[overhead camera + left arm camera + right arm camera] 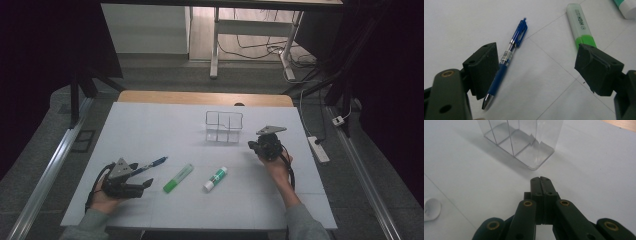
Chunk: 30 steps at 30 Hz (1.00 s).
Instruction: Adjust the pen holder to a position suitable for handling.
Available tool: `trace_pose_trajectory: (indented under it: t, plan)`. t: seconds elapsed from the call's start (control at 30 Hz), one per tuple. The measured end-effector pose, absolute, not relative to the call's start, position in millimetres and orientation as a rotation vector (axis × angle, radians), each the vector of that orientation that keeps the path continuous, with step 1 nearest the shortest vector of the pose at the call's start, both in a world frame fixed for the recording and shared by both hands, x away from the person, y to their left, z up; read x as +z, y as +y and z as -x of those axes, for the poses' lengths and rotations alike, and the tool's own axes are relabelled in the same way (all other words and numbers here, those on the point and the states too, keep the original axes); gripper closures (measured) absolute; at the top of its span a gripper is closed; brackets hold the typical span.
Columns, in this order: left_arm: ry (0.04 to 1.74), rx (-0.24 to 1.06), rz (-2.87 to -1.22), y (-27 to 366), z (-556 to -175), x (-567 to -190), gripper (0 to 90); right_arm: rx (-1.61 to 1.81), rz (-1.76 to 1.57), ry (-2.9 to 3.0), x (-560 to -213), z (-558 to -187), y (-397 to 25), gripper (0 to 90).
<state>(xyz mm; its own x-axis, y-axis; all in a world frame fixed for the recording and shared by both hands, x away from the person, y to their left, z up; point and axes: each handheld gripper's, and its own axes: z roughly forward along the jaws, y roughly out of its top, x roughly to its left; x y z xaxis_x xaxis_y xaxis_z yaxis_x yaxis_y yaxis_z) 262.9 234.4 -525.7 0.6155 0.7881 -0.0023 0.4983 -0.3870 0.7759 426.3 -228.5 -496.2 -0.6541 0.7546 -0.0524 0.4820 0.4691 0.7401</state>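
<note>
The left gripper (536, 67) is held wide over the pen (506, 60), flanked by a highlighter (581, 26) and glue stick (215, 178); the right gripper (541, 180) is closed empty near the organizer (524, 142).

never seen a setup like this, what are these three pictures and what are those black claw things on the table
No robot here: a person sits at a white table and holds a hand-operated black two-jaw gripper in each hand. The high view looks down from above the table. The other two come from cameras riding on each gripper, looking along its jaws.

The left gripper has its jaws wide open and holds nothing; a blue ballpoint pen lies on the table by one jaw, a green highlighter by the other. The right gripper has its jaws shut together, empty, pointing toward a clear plastic divided organiser box. Also on the table lies a white-and-green glue stick.
</note>
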Motion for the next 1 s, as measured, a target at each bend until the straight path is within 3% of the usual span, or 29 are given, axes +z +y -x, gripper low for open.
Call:
trace_pose_trajectory:
  t: [1.0]
  plan:
    - [0.999,0.487,-2.066,232,-261,-525,19.0,0.980,-1.084,2.316,-503,-471,-212,89.1]
